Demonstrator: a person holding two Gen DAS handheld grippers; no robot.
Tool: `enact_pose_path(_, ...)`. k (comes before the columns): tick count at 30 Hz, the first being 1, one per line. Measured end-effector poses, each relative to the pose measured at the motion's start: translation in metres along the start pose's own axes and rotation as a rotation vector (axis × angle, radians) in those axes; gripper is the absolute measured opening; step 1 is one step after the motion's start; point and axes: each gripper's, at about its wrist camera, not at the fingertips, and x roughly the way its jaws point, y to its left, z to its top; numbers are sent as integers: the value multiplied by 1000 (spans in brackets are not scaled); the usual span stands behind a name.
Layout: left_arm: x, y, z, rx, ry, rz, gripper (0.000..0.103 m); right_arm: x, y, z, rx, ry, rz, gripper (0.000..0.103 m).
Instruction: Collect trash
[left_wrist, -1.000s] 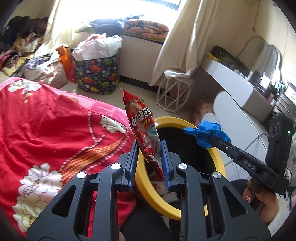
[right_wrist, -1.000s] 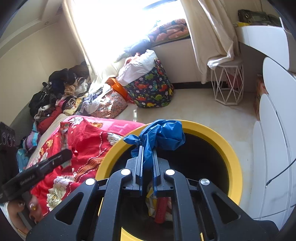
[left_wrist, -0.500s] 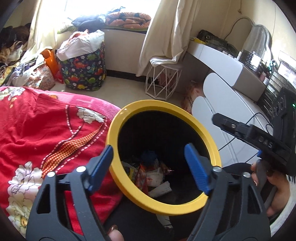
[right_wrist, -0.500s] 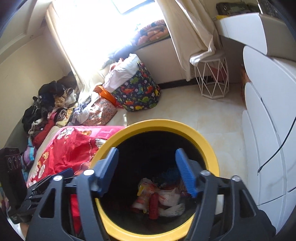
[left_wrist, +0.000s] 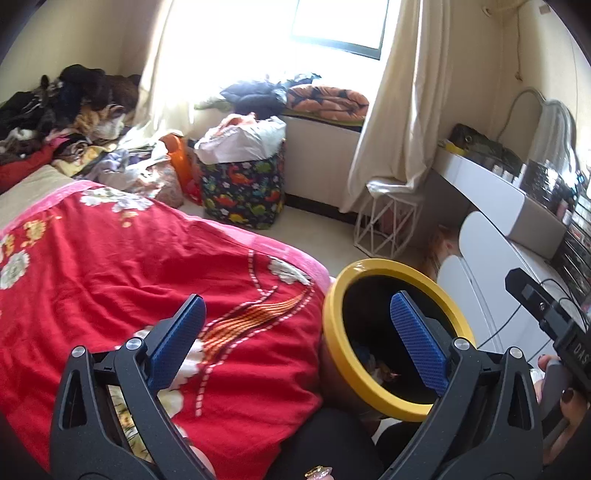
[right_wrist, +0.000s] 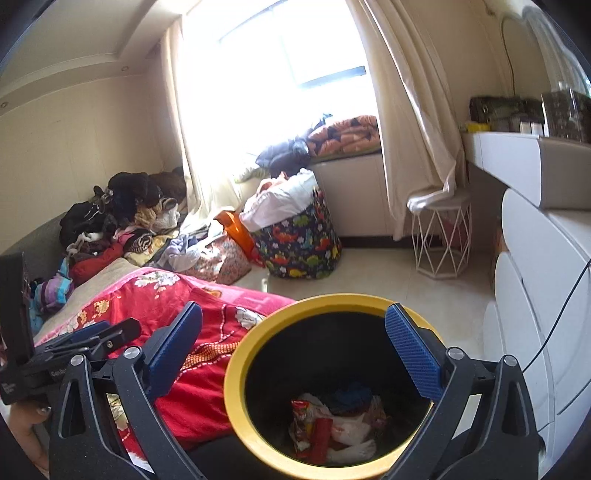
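A yellow-rimmed black trash bin (right_wrist: 236, 369) stands beside the bed; it also shows in the left wrist view (left_wrist: 334, 295). Inside lie a red snack wrapper (right_wrist: 308, 424), a blue glove (right_wrist: 351, 397) and white scraps. My right gripper (right_wrist: 293, 343) is open and empty above the bin's mouth. My left gripper (left_wrist: 295, 336) is open and empty, over the red bedspread (left_wrist: 110, 266) and the bin's left rim. The right gripper shows at the right edge of the left wrist view (left_wrist: 543, 317). The left gripper shows at the left edge of the right wrist view (right_wrist: 85, 341).
A dinosaur-print bag (left_wrist: 242, 184) full of clothes stands by the window. A white wire stool (right_wrist: 441, 240) sits under the curtain. White drawers (right_wrist: 539, 295) line the right side. Piled clothes (right_wrist: 122, 218) lie at the bed's far end.
Both grippers opened and dropped the red wrapper and the blue glove into the bin. Both have since lifted and tilted up; the left has swung left over the bed.
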Motion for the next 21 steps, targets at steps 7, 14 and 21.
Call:
enact_pose_path(7, -33, 19, -6, -24, -72, 41, 92, -15, 25, -16, -56, -86, -24, 96)
enact_pose_path(14, -50, 25, -10, -30, -100, 54, 92, -22, 35, -18, -121, -126, -11, 97)
enact_pose_path(21, -53, 23, -13, -16, -110, 55, 92, -25, 36, -20, -119, -137, -25, 96)
